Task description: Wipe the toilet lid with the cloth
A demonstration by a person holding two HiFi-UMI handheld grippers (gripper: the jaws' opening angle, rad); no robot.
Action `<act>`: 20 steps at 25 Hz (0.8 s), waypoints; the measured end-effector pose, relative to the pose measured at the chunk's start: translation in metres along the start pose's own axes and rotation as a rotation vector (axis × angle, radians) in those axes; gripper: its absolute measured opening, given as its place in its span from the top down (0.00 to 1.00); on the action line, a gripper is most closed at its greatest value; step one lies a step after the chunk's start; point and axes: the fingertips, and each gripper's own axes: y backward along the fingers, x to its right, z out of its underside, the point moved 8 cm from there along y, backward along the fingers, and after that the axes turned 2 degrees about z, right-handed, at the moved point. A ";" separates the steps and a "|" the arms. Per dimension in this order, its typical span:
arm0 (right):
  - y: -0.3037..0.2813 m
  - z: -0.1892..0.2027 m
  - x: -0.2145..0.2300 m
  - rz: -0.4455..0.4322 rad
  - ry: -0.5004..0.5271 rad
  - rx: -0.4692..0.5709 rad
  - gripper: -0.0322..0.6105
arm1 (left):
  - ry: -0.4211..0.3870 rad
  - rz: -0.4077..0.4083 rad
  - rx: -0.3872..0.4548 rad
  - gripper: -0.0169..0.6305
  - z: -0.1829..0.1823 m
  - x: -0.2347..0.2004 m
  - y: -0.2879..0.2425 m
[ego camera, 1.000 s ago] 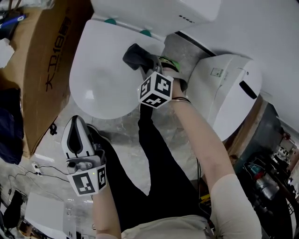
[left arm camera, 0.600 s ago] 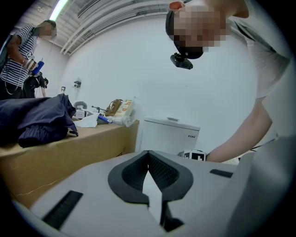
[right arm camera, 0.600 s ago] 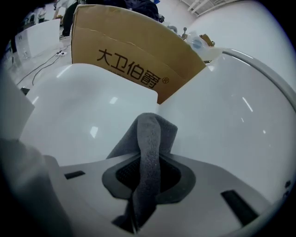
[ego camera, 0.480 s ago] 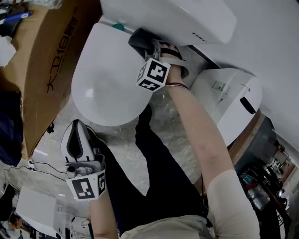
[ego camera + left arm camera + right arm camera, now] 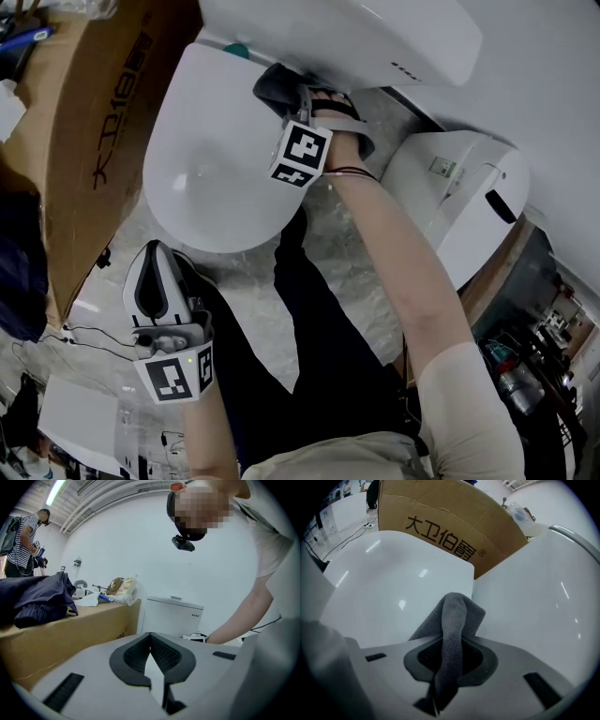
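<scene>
2 claws: right claw [image 5: 450,644] clamps the cloth [image 5: 457,609] at the toilet lid's [image 5: 206,159] 1 o'clock edge; left claw [image 5: 150,641] is together, empty. Rubbing against the tank [image 5: 356,37] there could drag the cloth loose.

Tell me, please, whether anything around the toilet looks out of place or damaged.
Nothing stands out. The right hand-held gripper holds the grey cloth at the back of the toilet lid, which looks intact; the left hand-held gripper hangs shut, empty.

Even, cool, slightly dim light overhead from long ceiling strip light [image 5: 55,491]. Small glints on glossy white toilet lid [image 5: 393,583]. Strong fisheye bending, black corners in both gripper views; nearest foreground soft.
</scene>
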 end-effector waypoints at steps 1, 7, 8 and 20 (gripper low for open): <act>0.003 -0.003 -0.007 -0.010 0.012 0.002 0.84 | 0.001 0.006 0.003 0.95 -0.001 0.000 0.000; 0.021 -0.015 -0.047 -0.063 0.036 0.009 0.84 | -0.015 0.040 0.009 0.95 -0.004 -0.004 0.011; 0.025 -0.018 -0.054 -0.073 0.037 0.008 0.84 | -0.013 0.039 0.008 0.95 -0.004 -0.006 0.015; 0.081 -0.057 -0.162 -0.200 0.109 0.028 0.84 | 0.005 0.062 0.011 0.95 0.008 -0.013 0.057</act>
